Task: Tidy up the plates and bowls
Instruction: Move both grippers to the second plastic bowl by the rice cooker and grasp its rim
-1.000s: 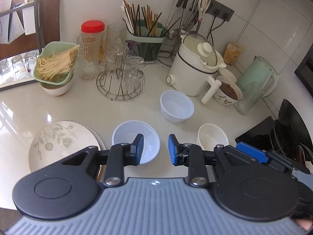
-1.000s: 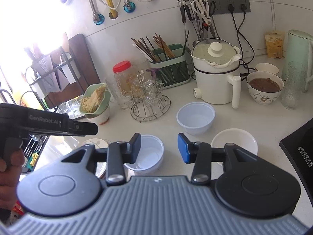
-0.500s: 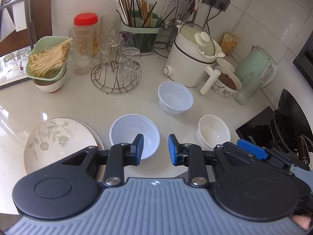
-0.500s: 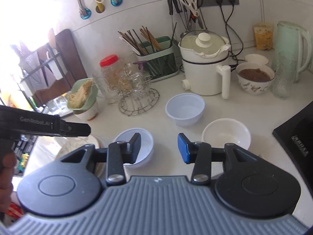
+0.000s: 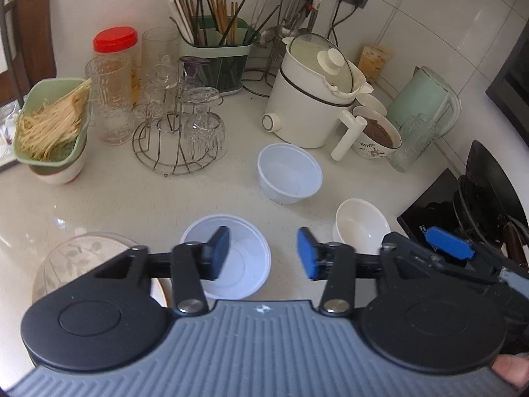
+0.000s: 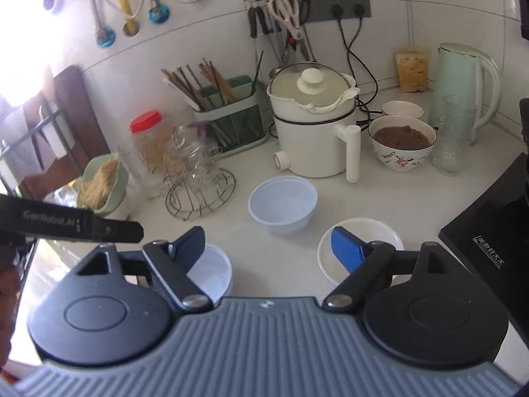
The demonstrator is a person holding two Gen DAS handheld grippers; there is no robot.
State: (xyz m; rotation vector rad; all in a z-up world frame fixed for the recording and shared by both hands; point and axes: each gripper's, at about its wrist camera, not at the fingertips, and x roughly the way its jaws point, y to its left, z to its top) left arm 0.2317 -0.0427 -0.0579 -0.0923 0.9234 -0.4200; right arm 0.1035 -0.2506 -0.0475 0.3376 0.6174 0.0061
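A leaf-patterned plate lies at the near left of the white counter. Beside it sits a shallow white plastic bowl, also in the right wrist view. A deeper plastic bowl stands further back. A small white ceramic bowl sits to the right. My left gripper is open and empty above the shallow bowl's right edge. My right gripper is open and empty, hovering between the shallow bowl and the ceramic bowl.
At the back stand a white electric pot, a glass rack, a chopstick holder, a red-lidded jar, a green noodle basket, a bowl of brown food and a green kettle. A black cooktop is at the right.
Both grippers have opened wider. Both have moved forward and a little lower toward the bowls.
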